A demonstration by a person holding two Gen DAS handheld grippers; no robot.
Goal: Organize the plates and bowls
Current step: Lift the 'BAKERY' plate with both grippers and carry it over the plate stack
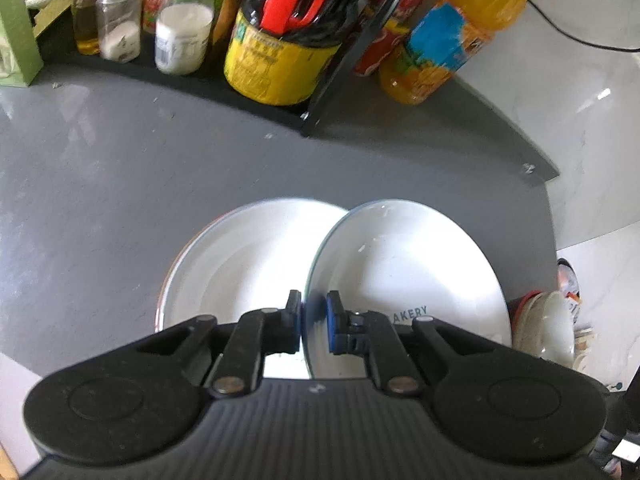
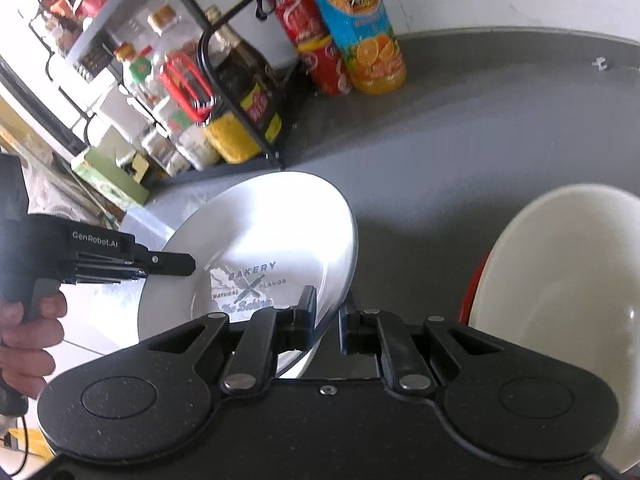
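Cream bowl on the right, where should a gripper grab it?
Pinch the cream bowl at its near rim from above, one finger inside, one outside: it sits mouth-up and looks too wide to span. The left gripper and right gripper are both shut on the bakery plate.

The white plate (image 2: 256, 256) carries a printed emblem reading "BAKERY", "NATURAL" and "FLAVOR", with partly hidden script below. In the left wrist view only "AKERY" shows. At 9 o'clock from the plate, the left hand-held gripper (image 2: 188, 266) body is marked "GenRobot.AI". Bottle labels are illegible.
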